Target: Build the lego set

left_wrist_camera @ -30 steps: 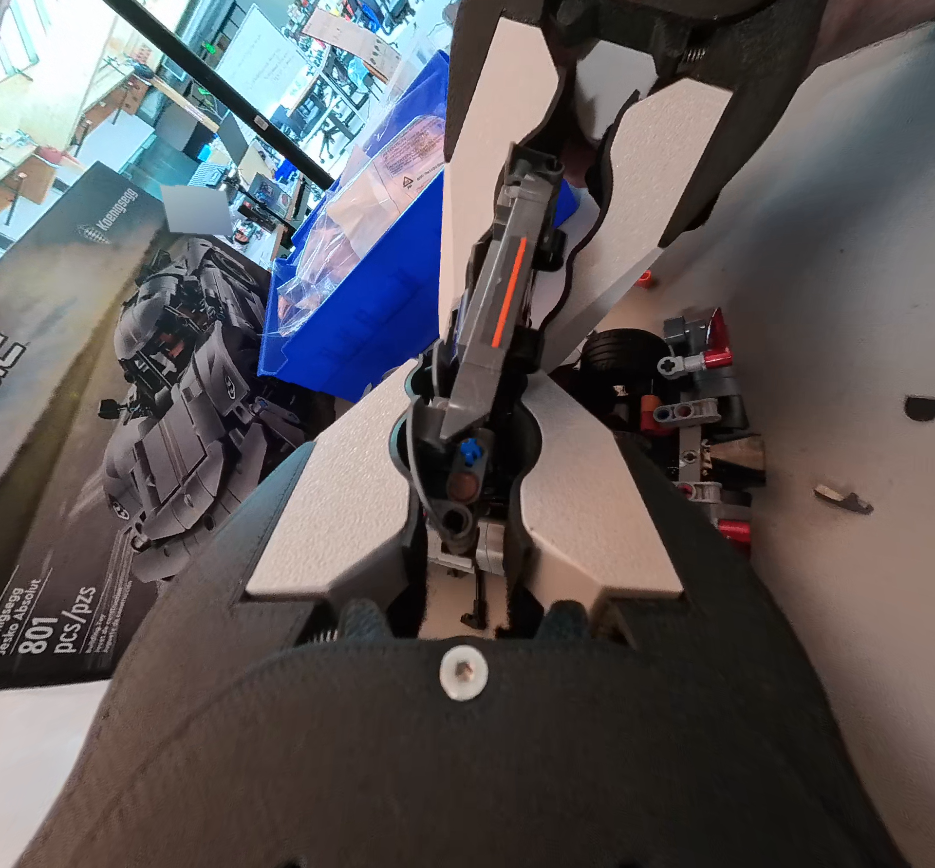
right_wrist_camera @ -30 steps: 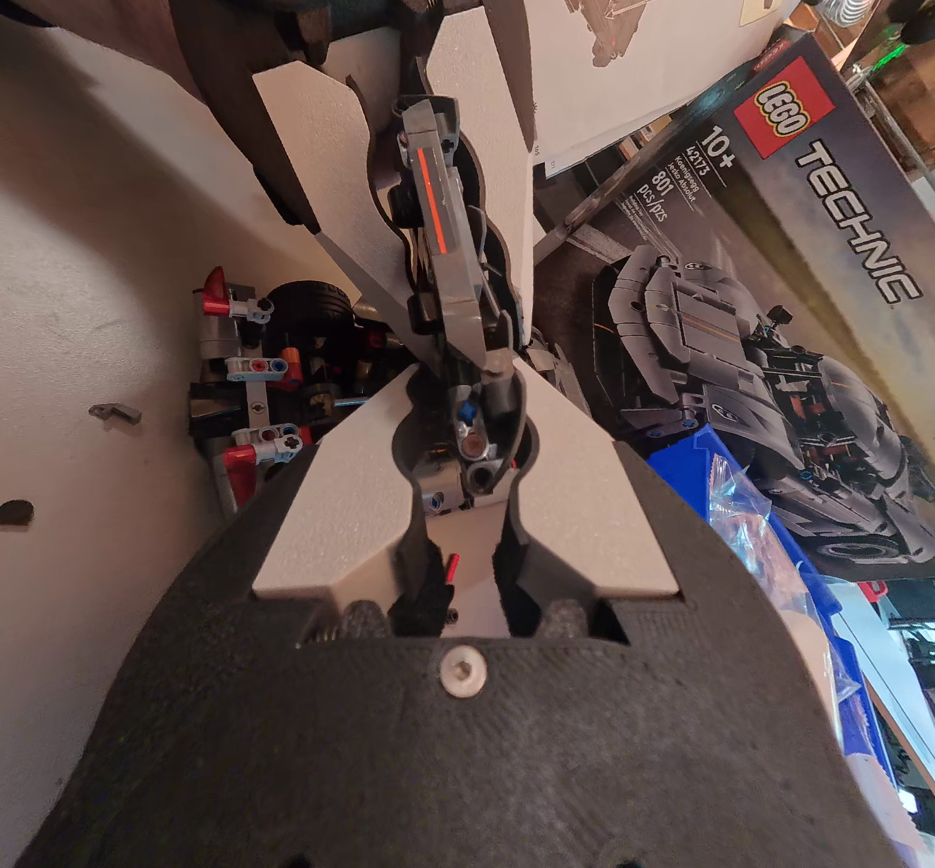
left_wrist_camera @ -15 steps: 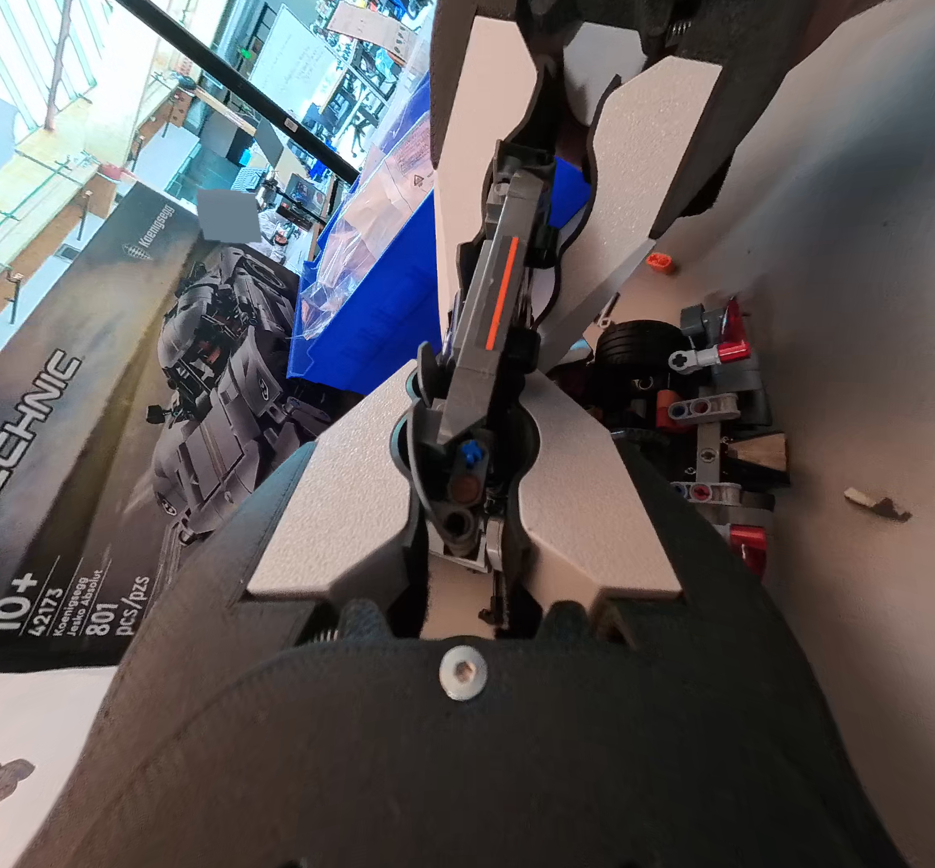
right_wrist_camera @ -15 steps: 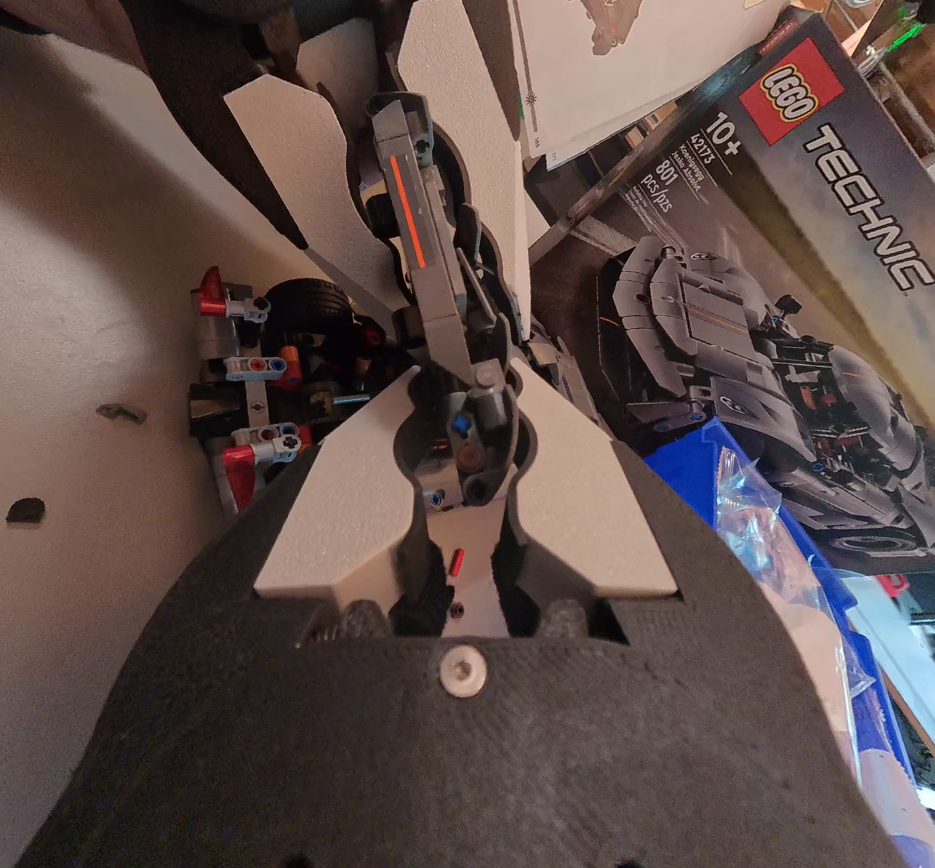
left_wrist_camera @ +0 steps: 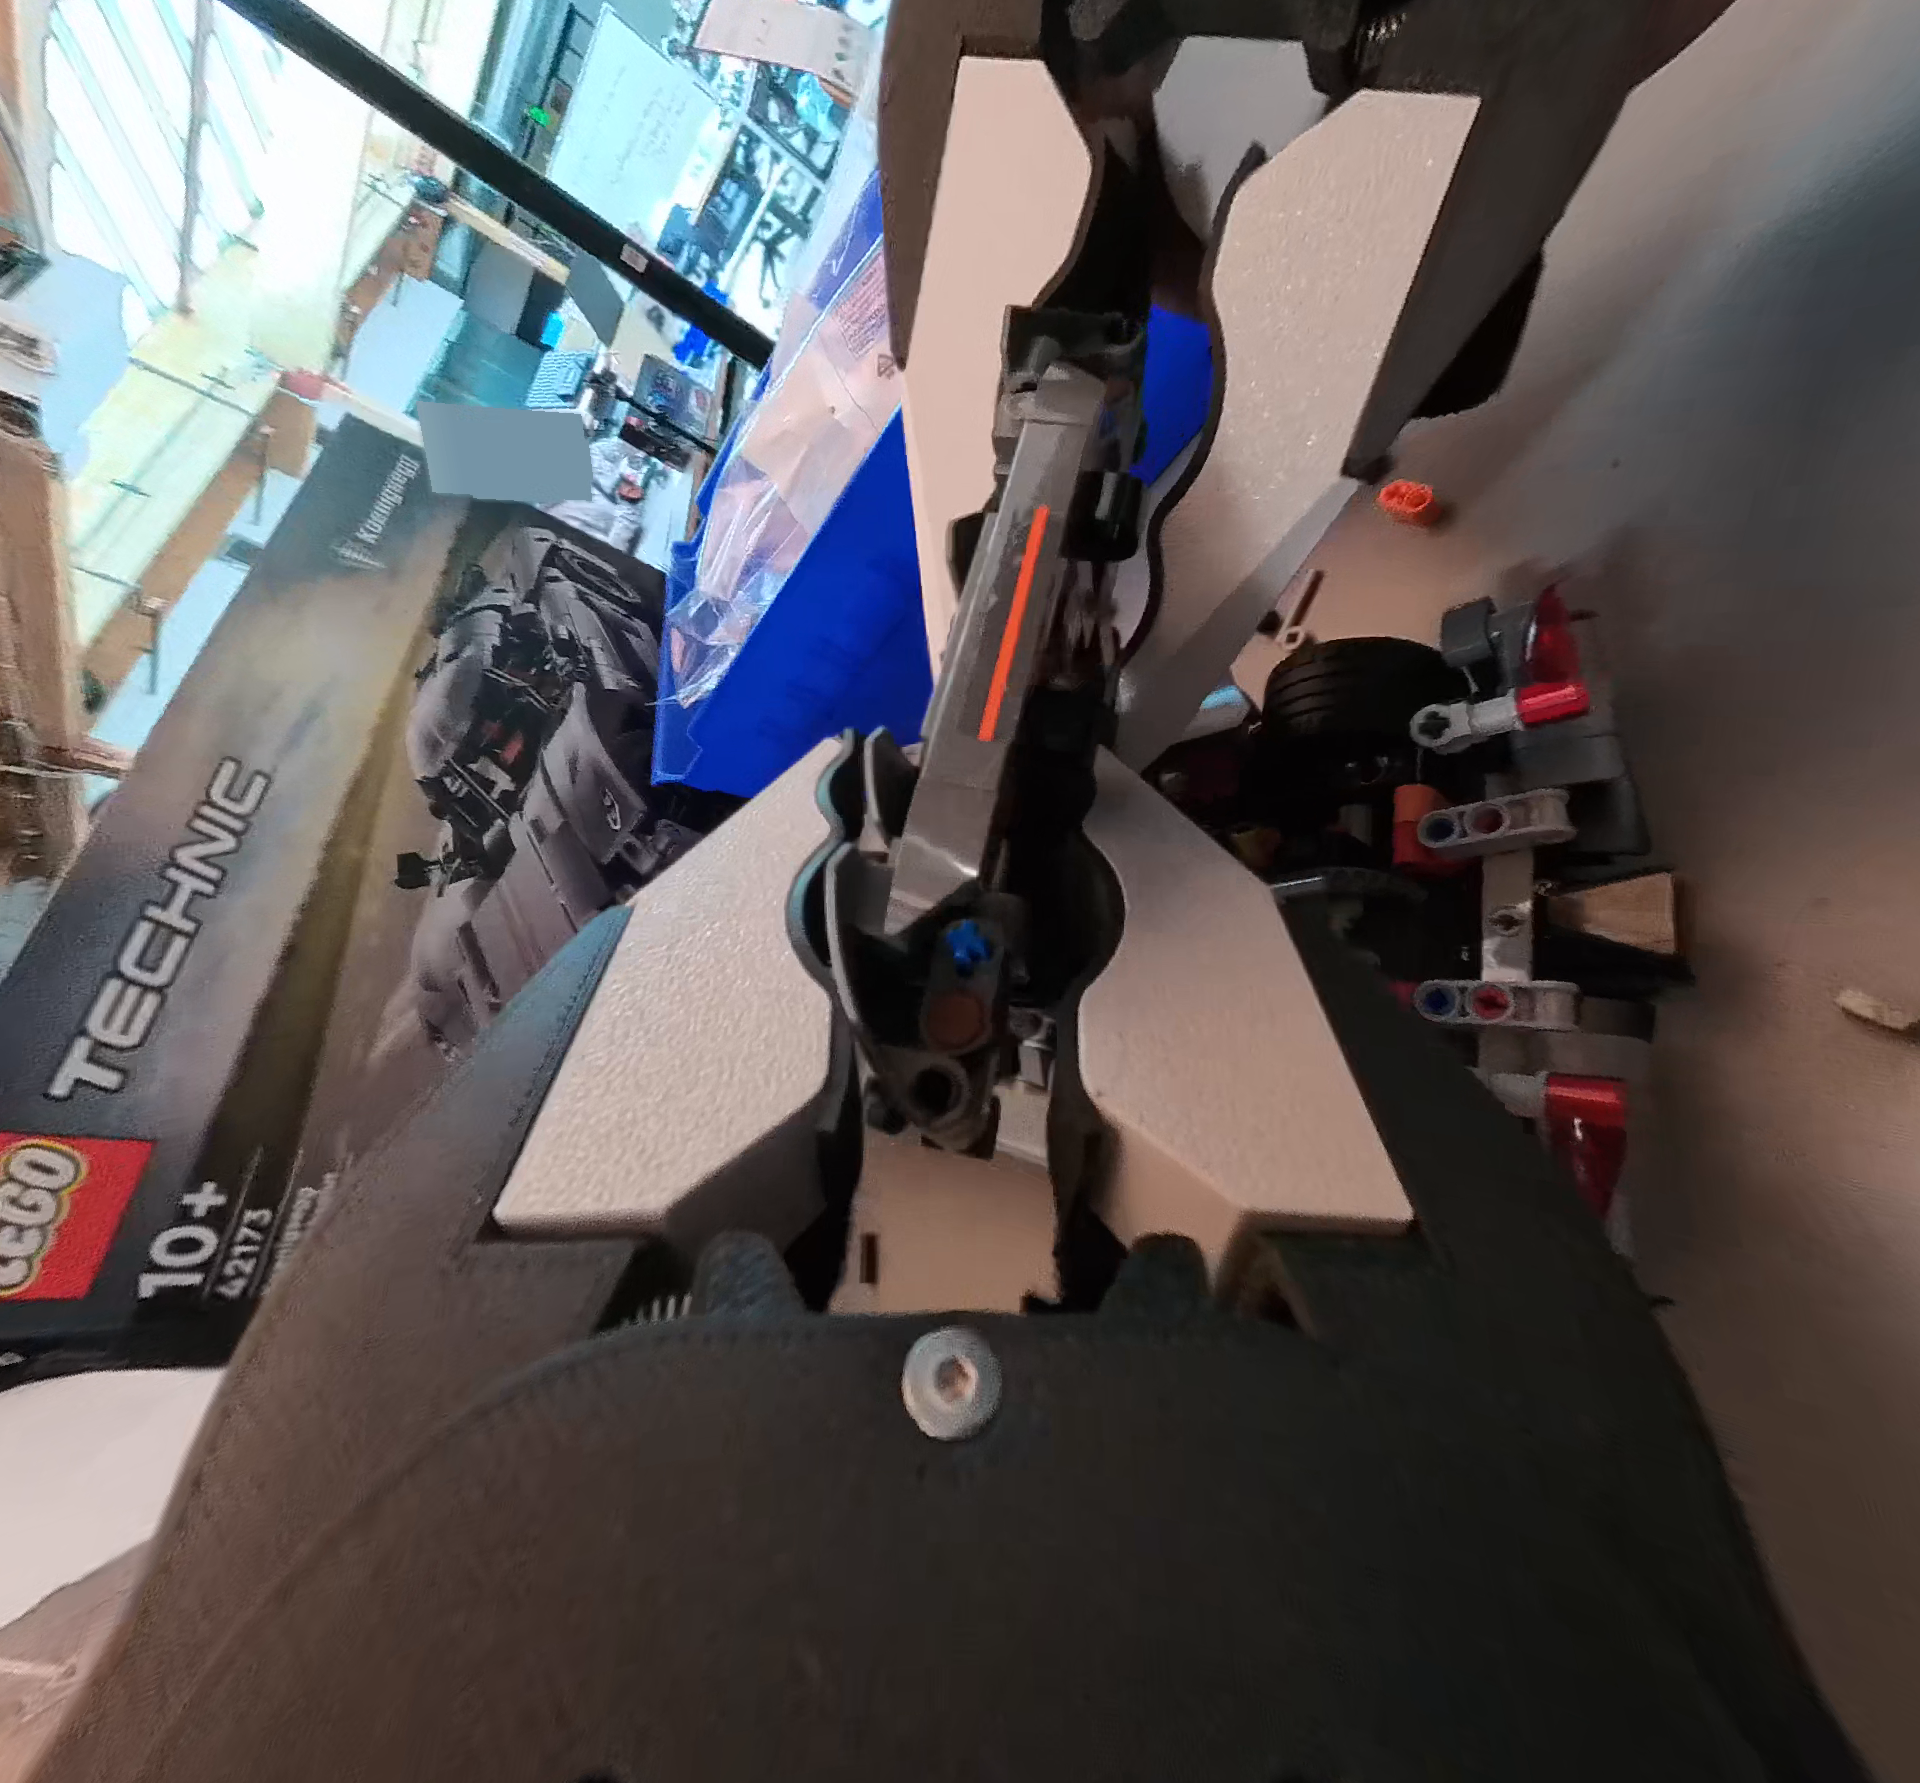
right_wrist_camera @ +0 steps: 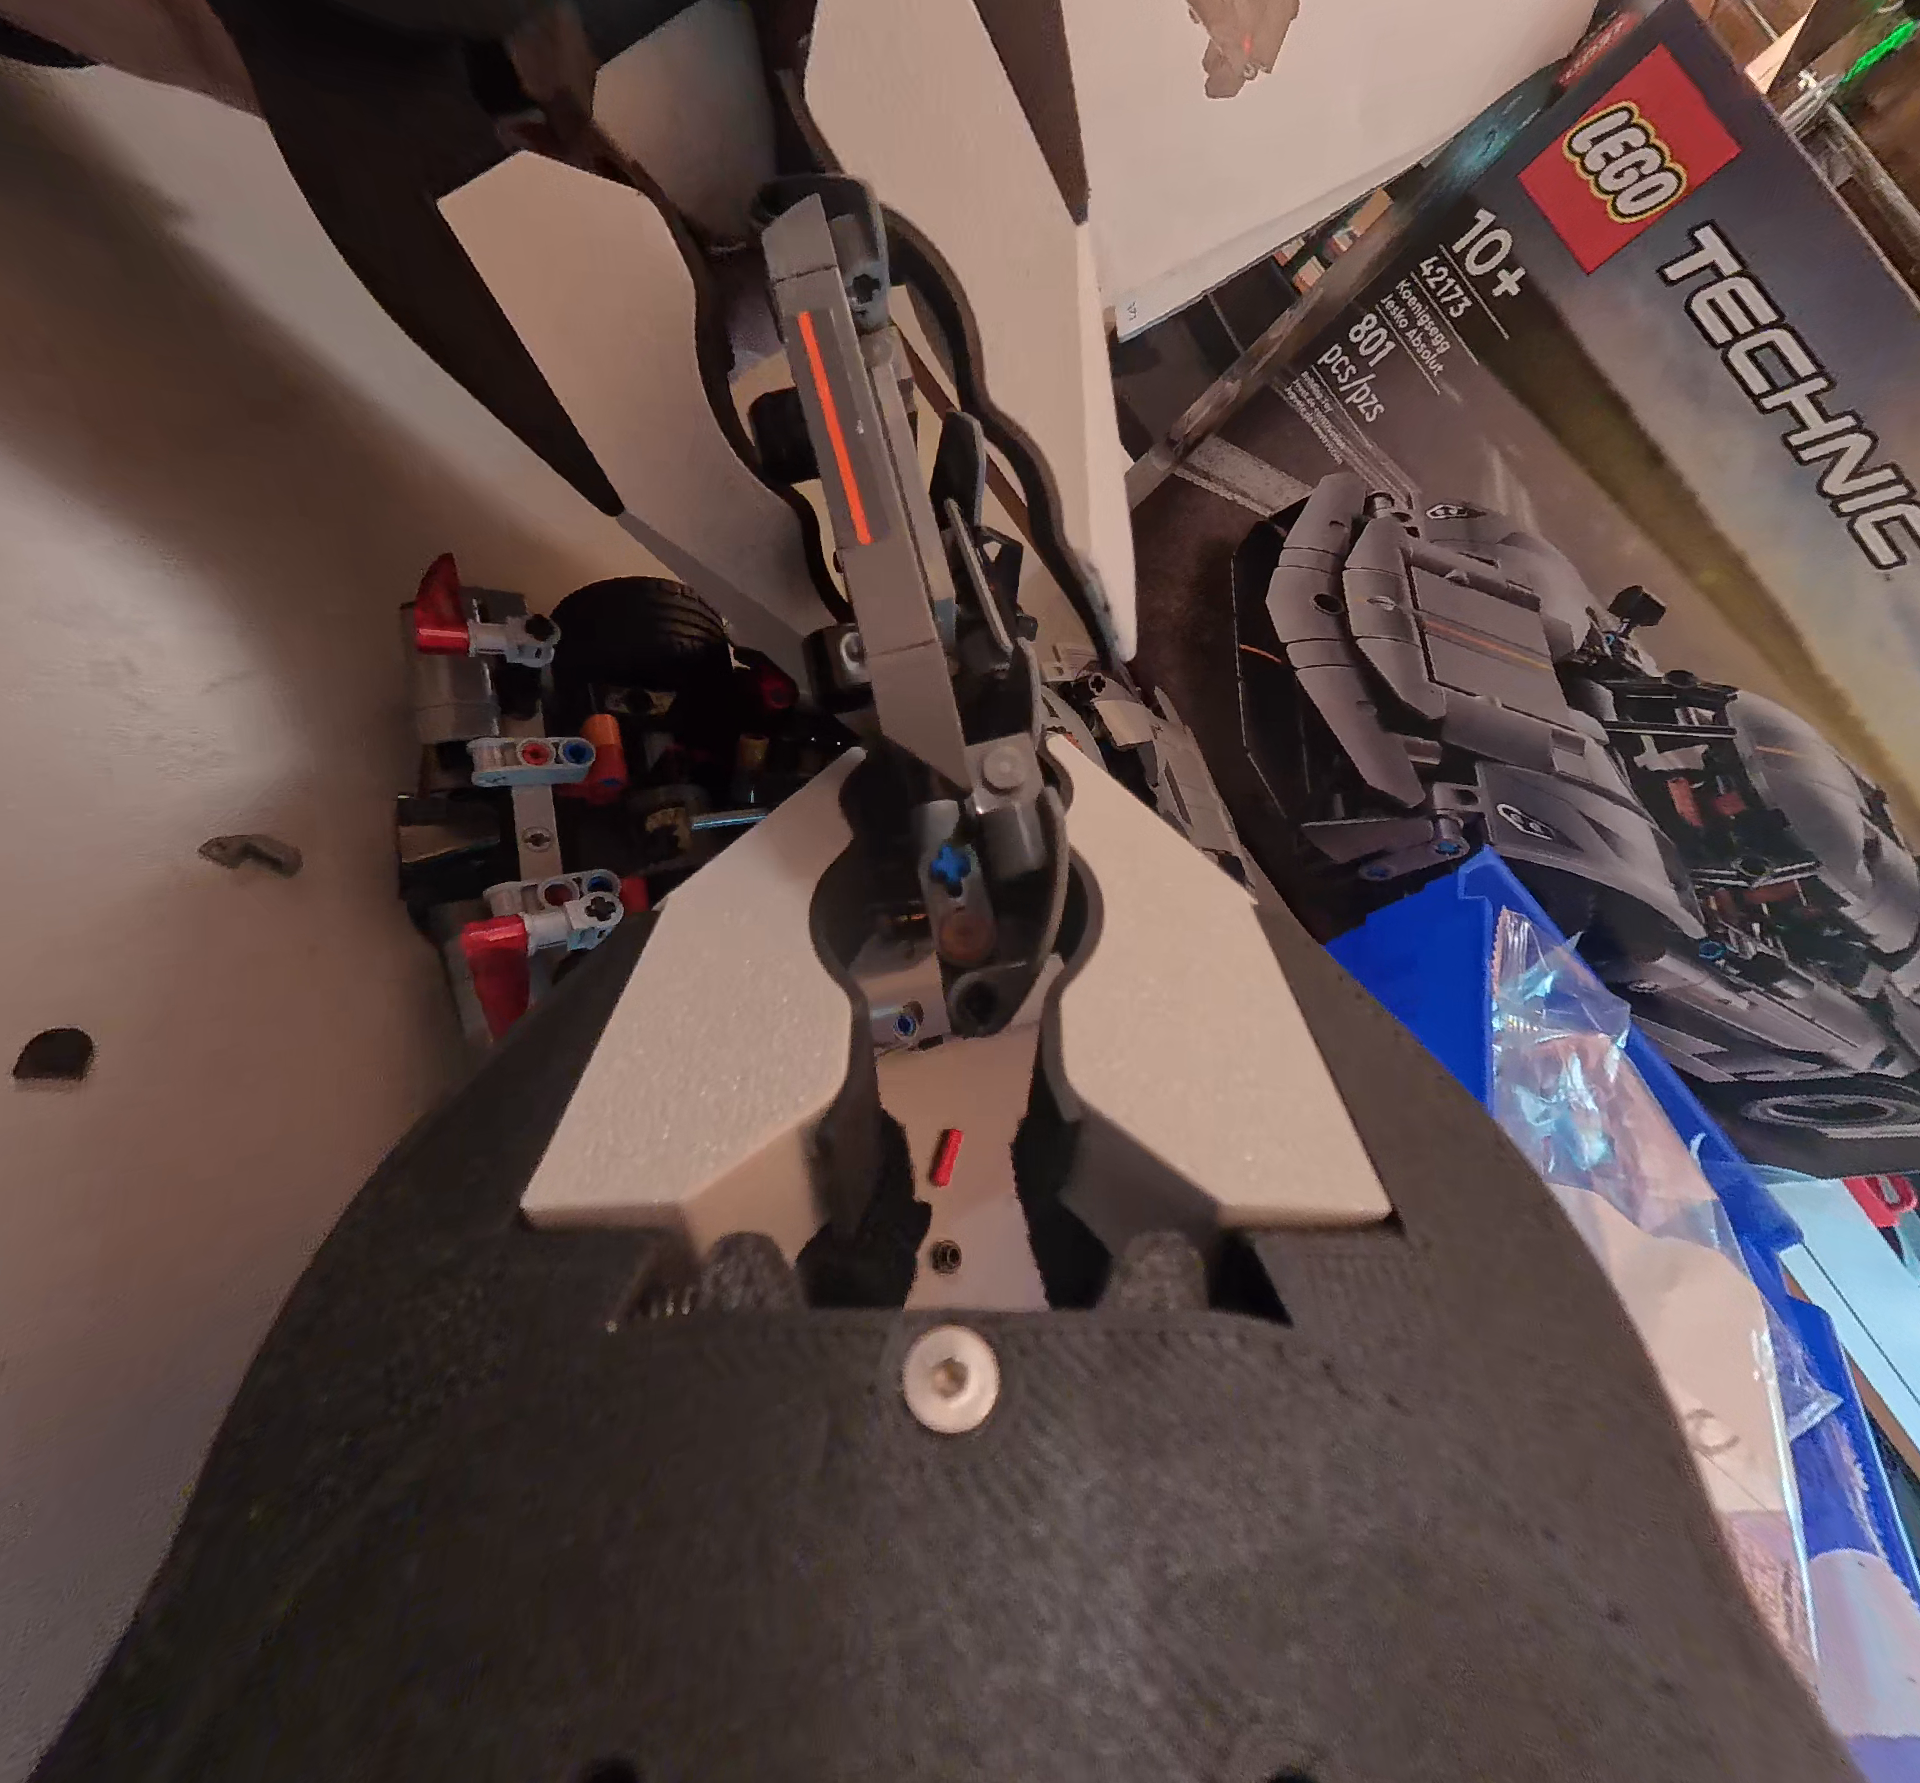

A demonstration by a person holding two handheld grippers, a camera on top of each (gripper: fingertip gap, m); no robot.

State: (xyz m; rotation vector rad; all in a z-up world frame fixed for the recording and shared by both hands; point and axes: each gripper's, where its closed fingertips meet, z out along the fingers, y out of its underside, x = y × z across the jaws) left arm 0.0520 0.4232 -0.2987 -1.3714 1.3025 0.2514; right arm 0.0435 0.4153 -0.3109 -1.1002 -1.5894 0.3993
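A grey Lego panel assembly with an orange stripe (left_wrist_camera: 997, 642) is held in the air between both grippers. My left gripper (left_wrist_camera: 966, 798) is shut on its near end, which has a blue pin and dark connectors. My right gripper (left_wrist_camera: 1039, 694) comes in from the top of the left wrist view and is shut on the other end. In the right wrist view the same assembly (right_wrist_camera: 852, 445) runs from my right gripper (right_wrist_camera: 956, 767) up to my left gripper (right_wrist_camera: 883, 590). The part-built car chassis (left_wrist_camera: 1475, 819) with a black wheel lies on the white table below; it also shows in the right wrist view (right_wrist_camera: 540, 767).
The set's box (right_wrist_camera: 1558, 486) stands beside a blue bin (right_wrist_camera: 1455, 985) holding clear parts bags. An open instruction booklet (right_wrist_camera: 1299, 19) lies behind. A small orange piece (left_wrist_camera: 1408, 502) and small grey bits (right_wrist_camera: 249, 855) lie loose on the table (left_wrist_camera: 1766, 383). Left and right tips are no more than a few centimetres apart.
Both grippers have kept hold of the panel assembly and turned together. More of the box shows in the left wrist view. The panel leans further over in the right wrist view.
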